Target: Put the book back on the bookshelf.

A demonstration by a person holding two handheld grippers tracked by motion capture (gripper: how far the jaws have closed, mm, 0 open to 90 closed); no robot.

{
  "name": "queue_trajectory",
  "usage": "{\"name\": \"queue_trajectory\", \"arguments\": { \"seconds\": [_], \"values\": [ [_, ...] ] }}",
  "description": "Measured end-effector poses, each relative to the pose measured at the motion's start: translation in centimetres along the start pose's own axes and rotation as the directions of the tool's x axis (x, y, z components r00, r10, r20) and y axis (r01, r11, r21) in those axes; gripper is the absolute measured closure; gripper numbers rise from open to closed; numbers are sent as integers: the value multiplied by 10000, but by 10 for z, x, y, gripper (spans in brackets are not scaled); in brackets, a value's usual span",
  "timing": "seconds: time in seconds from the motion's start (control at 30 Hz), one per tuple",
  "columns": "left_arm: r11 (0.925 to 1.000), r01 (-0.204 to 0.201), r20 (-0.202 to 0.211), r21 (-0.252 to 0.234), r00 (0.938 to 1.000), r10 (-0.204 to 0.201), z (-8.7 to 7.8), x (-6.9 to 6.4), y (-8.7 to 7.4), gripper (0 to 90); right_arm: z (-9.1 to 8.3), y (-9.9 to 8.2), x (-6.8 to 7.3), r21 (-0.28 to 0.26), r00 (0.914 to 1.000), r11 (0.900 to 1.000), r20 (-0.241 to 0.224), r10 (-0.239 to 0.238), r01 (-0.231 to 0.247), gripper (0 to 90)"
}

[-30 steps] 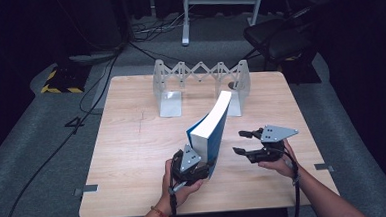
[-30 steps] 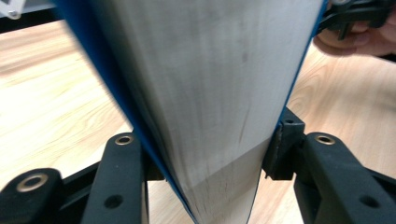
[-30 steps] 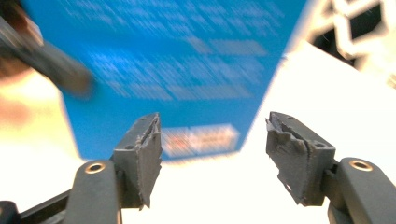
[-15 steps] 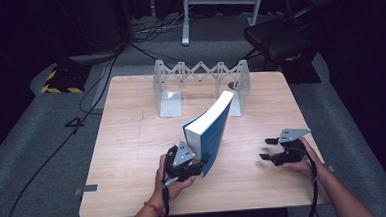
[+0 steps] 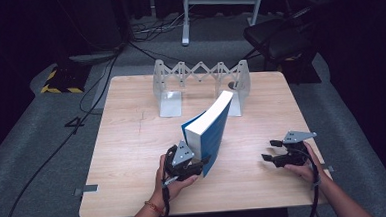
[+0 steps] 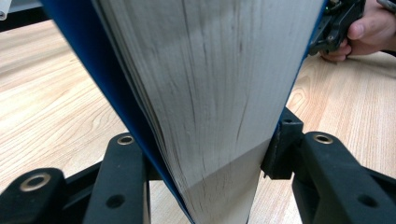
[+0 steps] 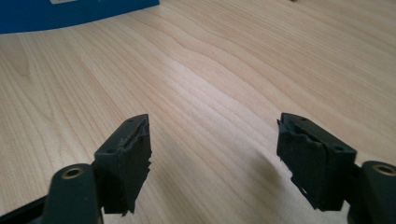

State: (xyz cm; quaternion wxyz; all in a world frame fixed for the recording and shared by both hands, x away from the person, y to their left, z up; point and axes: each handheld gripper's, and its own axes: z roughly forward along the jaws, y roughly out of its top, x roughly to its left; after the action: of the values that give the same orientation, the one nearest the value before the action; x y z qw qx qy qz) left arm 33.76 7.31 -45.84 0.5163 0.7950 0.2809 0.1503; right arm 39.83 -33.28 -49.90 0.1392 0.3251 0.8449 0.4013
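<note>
Left gripper [image 5: 196, 164] clamps the blue book [image 5: 209, 130]; right gripper [image 5: 273, 152], just opening, holds nothing.

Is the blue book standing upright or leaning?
Leaning. The blue book tilts up and away from the left claw, which clamps its lower end; its top points toward the metal rack.

book [image 5: 209, 130]: blue cover, white pages | table [image 5: 132, 141]: light wood grain | rack [image 5: 199, 80]: grey zigzag

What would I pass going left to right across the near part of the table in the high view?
Left hand-held gripper, shut on the blue book → bare wooden table → right hand-held gripper, jaws open with nothing between them.
</note>
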Motion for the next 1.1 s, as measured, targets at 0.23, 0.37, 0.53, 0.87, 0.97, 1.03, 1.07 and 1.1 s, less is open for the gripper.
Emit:
{"name": "queue_trajectory", "arguments": {
  "seconds": [0.23,0.37,0.53,0.87,0.97,1.03,1.07,1.1],
  "values": [
    [10000,19,196,57,9998,-20,1,3,0,527,3,-5,14,398,9982,9992,602,-13,-11,198],
    [9998,68,-199,163,9998,-65,6,3,-1,448,4,-4,12,456,9986,9990,532,12,-36,185],
    [9999,133,-212,8,9997,-133,10,7,-1,424,5,-4,10,463,9989,9989,455,-77,56,183],
    [9986,517,875,-82,9949,-508,12,14,0,597,6,-3,8,454,9991,9990,406,-74,56,185],
    [9996,283,1246,23,9918,-284,11,13,1,596,6,-3,7,463,9993,9988,331,-156,140,184],
    [9999,62,1459,82,9893,-73,11,11,2,595,6,-3,6,460,9995,9987,234,-232,221,180],
    [9999,-23,1584,125,9874,3,10,10,2,595,6,-3,6,459,9995,9987,210,-252,242,179],
    [9998,-79,1694,155,9855,51,10,9,2,594,6,-3,6,474,9994,9985,171,-297,289,179]
  ]
}}
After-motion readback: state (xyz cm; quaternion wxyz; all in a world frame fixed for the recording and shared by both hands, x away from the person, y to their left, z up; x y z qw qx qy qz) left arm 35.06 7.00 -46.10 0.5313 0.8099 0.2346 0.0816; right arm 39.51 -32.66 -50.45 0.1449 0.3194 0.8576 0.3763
